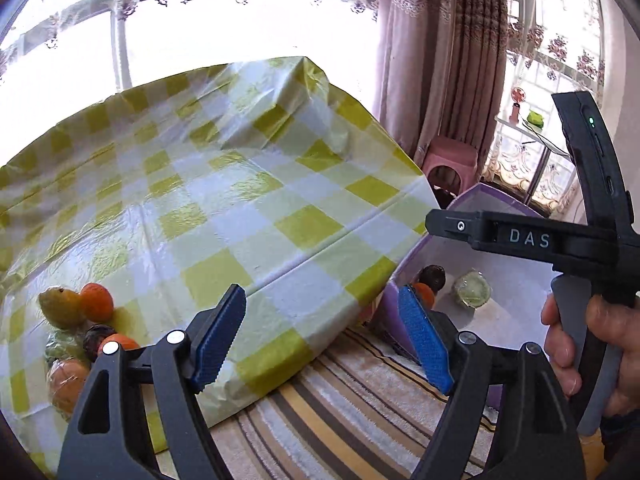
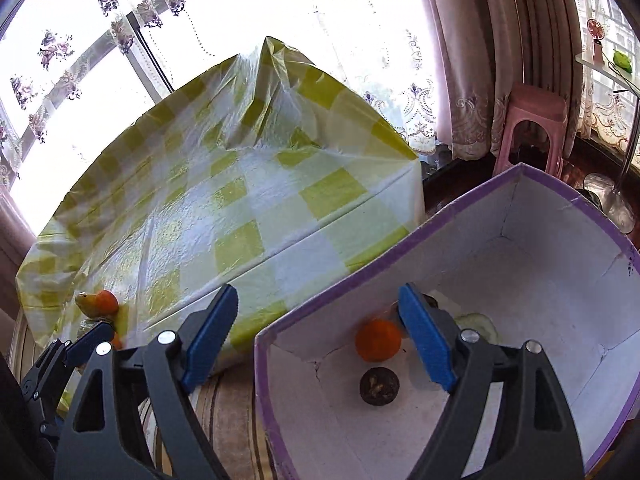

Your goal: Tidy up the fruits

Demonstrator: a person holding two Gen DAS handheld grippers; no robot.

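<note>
Both tools stood released with nothing between their blue pads: my left tool [image 1: 322, 338] hung over the table [image 1: 224, 208] edge, my right tool [image 2: 320, 338] above the purple-rimmed box [image 2: 520, 264]. Inside that box lay an orange [image 2: 378, 340], a dark round fruit [image 2: 379, 386] just beside it and a pale green fruit [image 2: 480, 326] near them. Well apart, on the table's checked cloth, a yellow pear [image 1: 60, 306] touched another orange [image 1: 97, 301] in a small pile.

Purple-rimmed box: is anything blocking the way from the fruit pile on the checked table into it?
Nothing visible does. The purple-rimmed cardboard box stands open-topped on the floor beside the yellow-checked table; the pile of fruit lies uncovered near the table's edge, and both hand-held grippers are open and empty.
</note>
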